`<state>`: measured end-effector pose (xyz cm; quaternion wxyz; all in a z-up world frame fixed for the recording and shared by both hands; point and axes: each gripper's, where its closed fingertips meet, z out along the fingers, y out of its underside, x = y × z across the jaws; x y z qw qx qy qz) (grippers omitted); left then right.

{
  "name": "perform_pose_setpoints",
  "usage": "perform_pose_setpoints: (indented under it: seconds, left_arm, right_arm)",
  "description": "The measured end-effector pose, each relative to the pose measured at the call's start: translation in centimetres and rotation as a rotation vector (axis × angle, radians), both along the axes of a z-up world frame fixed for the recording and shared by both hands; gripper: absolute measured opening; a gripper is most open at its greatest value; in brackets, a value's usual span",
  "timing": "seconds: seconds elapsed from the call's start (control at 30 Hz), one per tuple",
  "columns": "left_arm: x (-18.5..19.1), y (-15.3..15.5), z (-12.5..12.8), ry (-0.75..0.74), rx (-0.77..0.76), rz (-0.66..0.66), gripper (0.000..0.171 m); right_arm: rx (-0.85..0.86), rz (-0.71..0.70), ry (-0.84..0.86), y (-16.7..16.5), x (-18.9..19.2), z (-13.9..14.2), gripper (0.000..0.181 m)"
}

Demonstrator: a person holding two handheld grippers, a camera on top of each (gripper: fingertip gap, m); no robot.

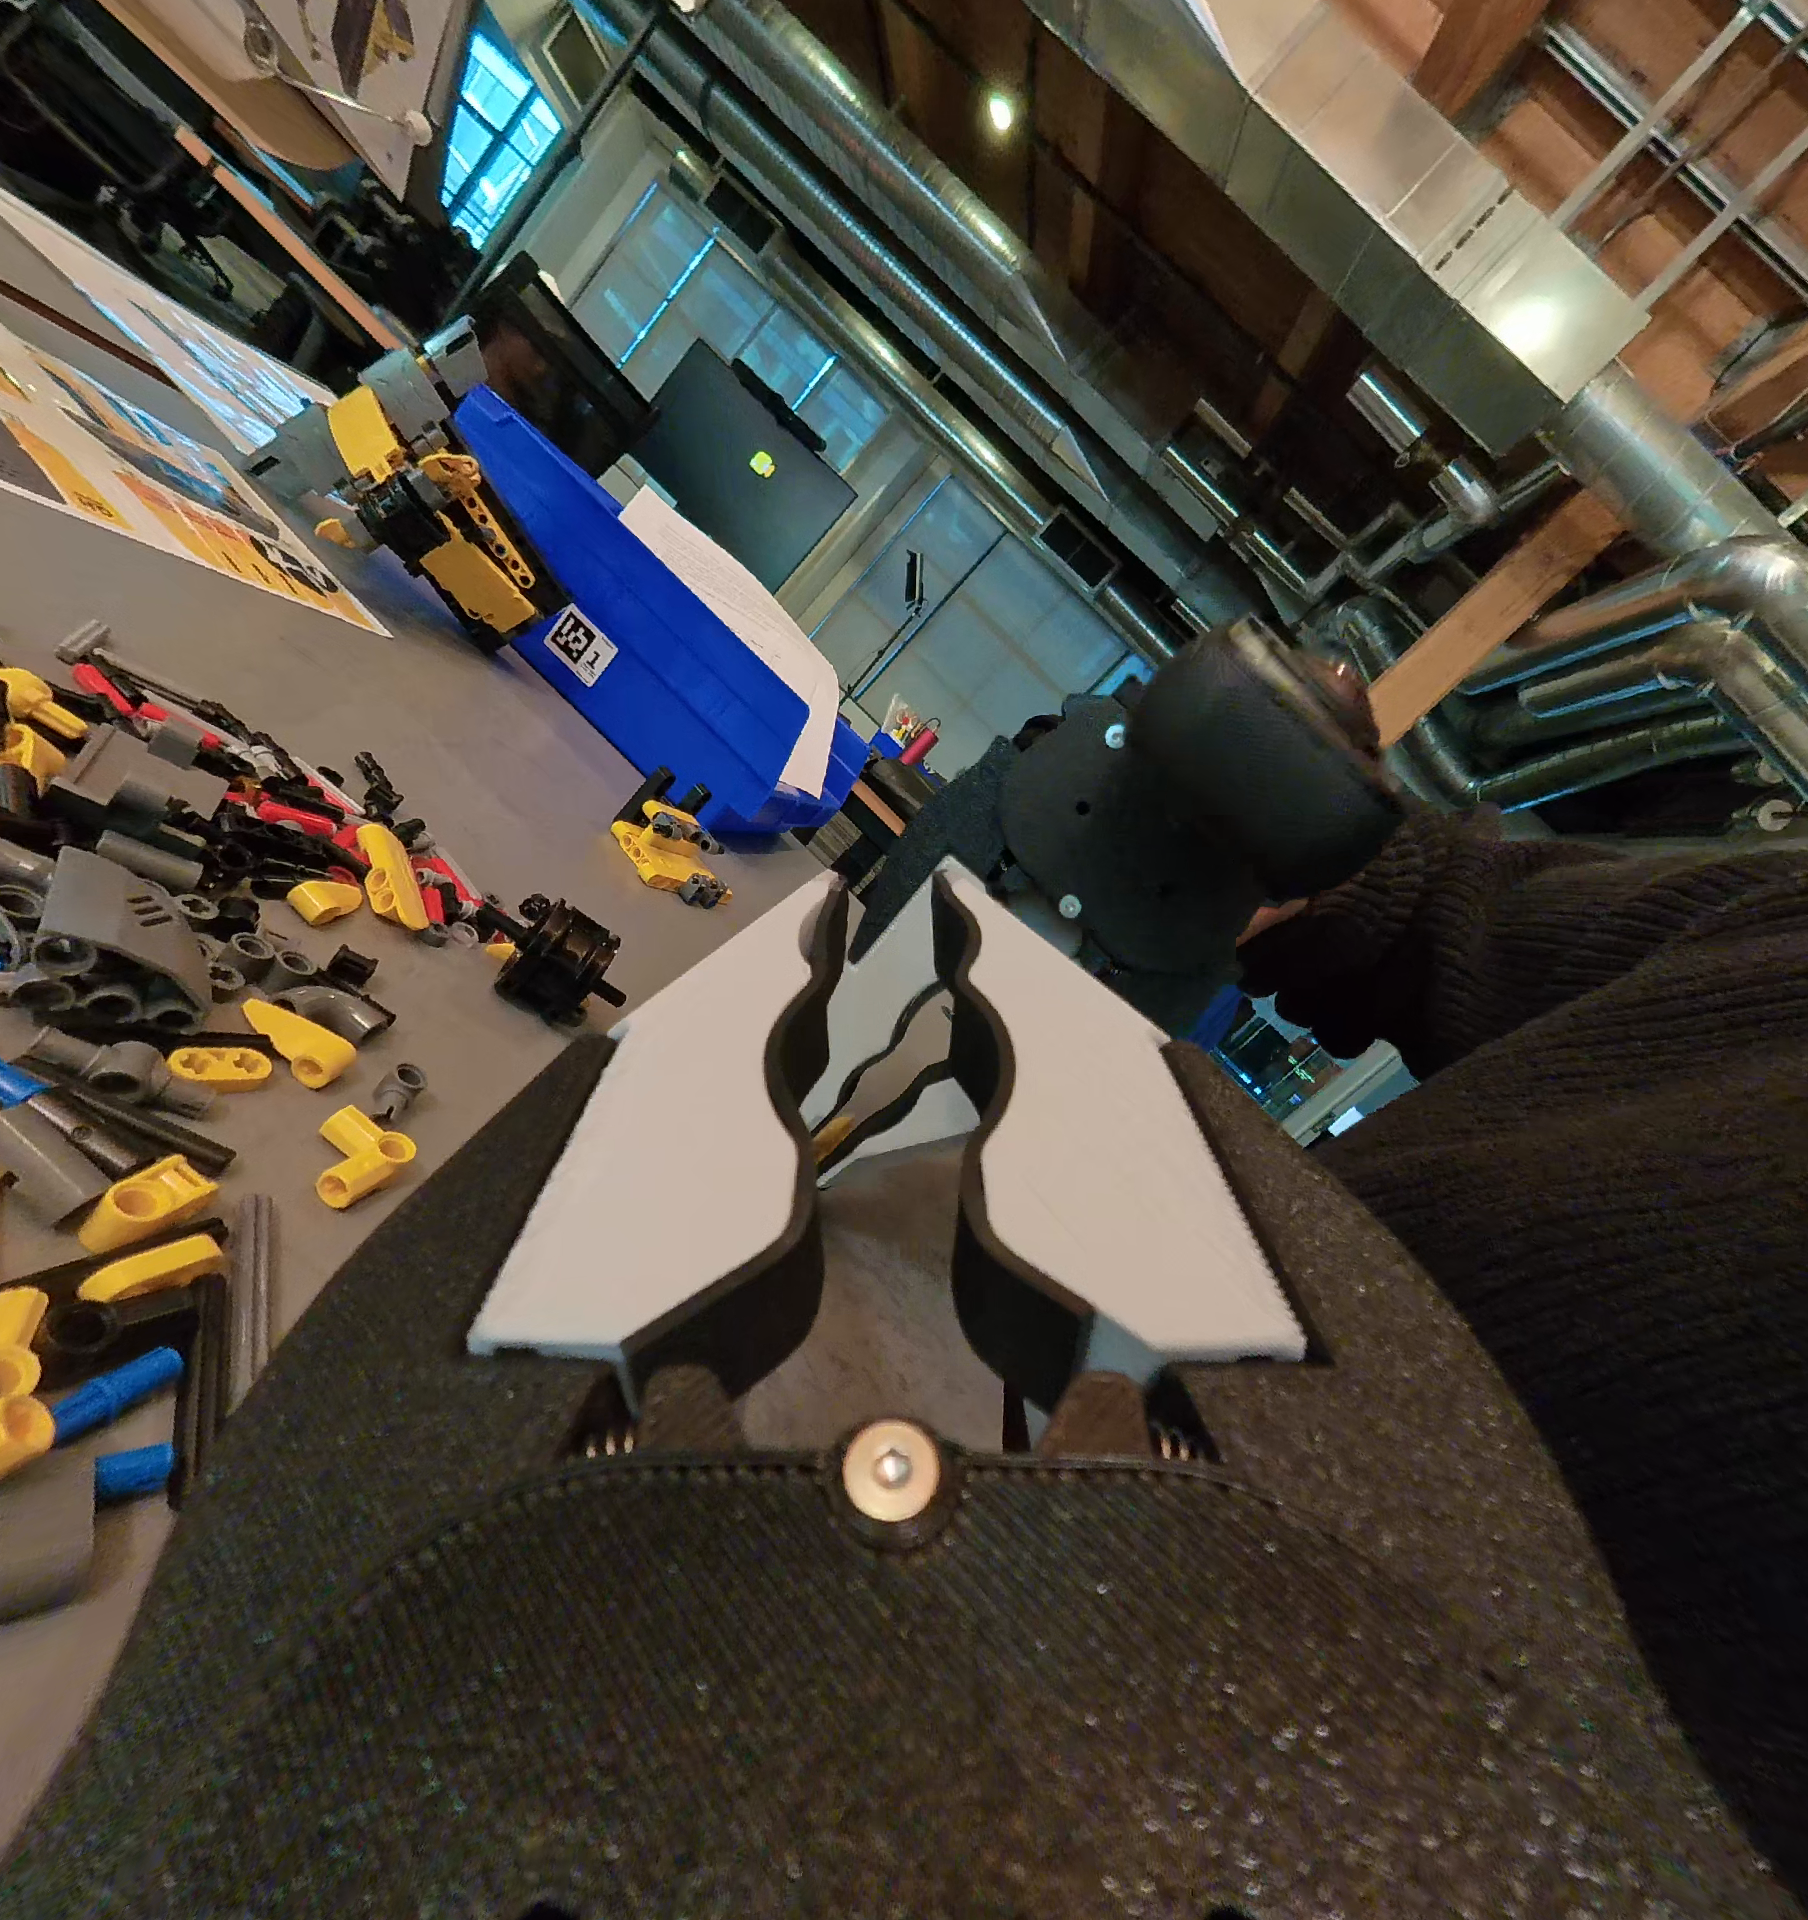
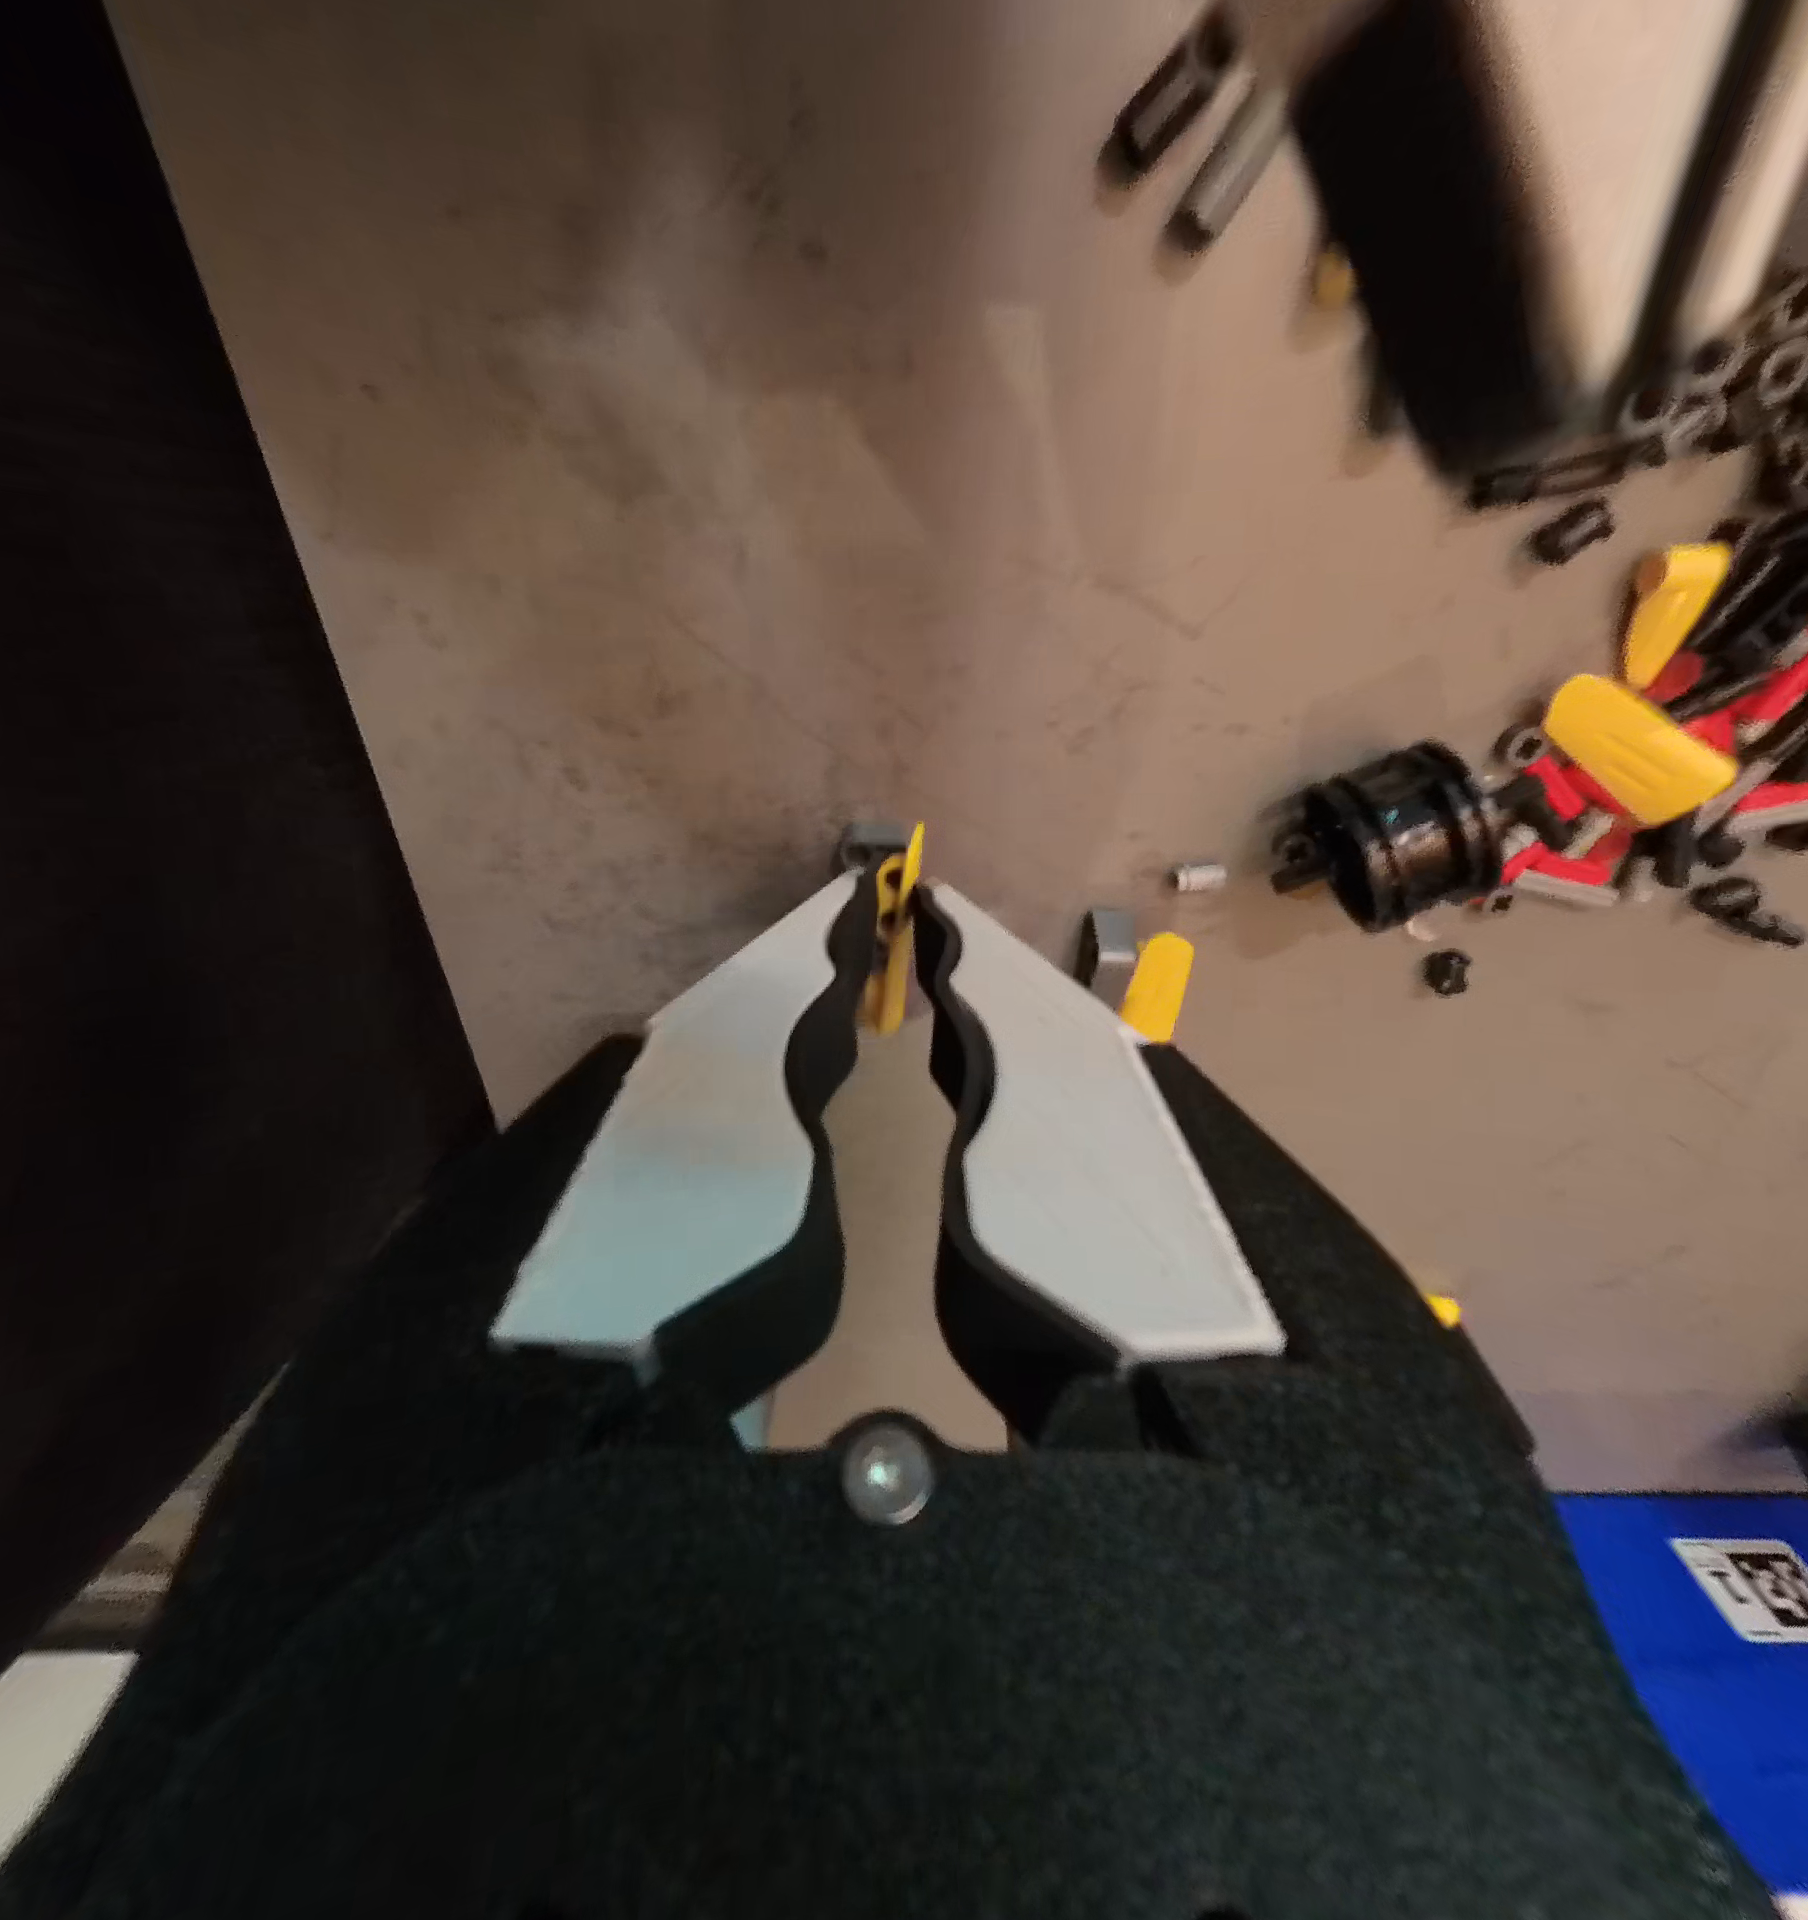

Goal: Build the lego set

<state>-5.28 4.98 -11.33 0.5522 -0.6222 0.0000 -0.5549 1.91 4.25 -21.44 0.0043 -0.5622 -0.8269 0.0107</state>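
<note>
My right gripper (image 2: 892, 891) is shut on a thin yellow toy-building piece (image 2: 892, 940), held edge-on just above the grey table (image 2: 775, 468). A small grey piece (image 2: 872, 836) lies just past its tips. Another yellow piece (image 2: 1154, 982) and a grey piece (image 2: 1108, 945) lie close on the right. My left gripper (image 1: 889, 891) is open a little and empty, tilted low over the table. It points at the right gripper's black body (image 1: 1191, 821), which is close ahead.
A pile of yellow, black, red, blue and grey building pieces (image 1: 100, 987) lies at left, with a black wheel hub (image 1: 557, 961) near it. A blue bin (image 1: 651, 644), a part-built yellow model (image 1: 432, 499) and printed sheets (image 1: 100, 457) stand behind. A person's dark sleeve (image 1: 1606, 1039) is at right. Across from one pair of fingers to the other is roughly 12 cm. Between my right fingertips and the black wheel hub (image 1: 557, 961) there is roughly 8 cm. It turns up in the right wrist view (image 2: 1416, 791) as well.
</note>
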Motion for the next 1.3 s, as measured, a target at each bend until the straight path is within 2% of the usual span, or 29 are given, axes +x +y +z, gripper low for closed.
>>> perform_pose_setpoints:
  seconds: [0.17,0.37,0.53,0.83,1.0,1.17,1.3]
  left_arm:
    - [-0.1,0.0,0.0,-0.002,0.0,0.007,0.012]
    - [-0.1,0.0,0.0,-0.006,-0.002,0.002,0.012]
    - [-0.1,0.0,0.0,-0.006,-0.002,0.0,0.012]
    - [0.0,0.0,-0.1,-0.007,-0.009,-0.007,0.015]
    - [0.2,0.1,-0.3,-0.004,-0.025,-0.018,0.016]
    - [0.3,0.2,-0.3,0.002,-0.026,-0.017,0.017]
    - [0.6,0.2,-0.5,0.01,-0.034,-0.024,0.018]
  right_arm:
    - [-0.007,-0.001,0.004,0.0,-0.1,0.0,0.006]
    - [-0.028,-0.068,0.079,0.0,-0.2,0.0,0.006]
    - [0.015,-0.075,0.127,0.0,-0.2,0.0,0.006]
    - [-0.057,-0.125,0.217,0.0,-0.3,0.1,0.007]
    - [-0.043,-0.123,0.267,0.0,0.0,0.1,0.007]
    - [-0.062,-0.133,0.337,0.3,0.3,0.6,0.025]
    - [-0.134,-0.193,0.45,0.7,0.6,1.3,0.026]
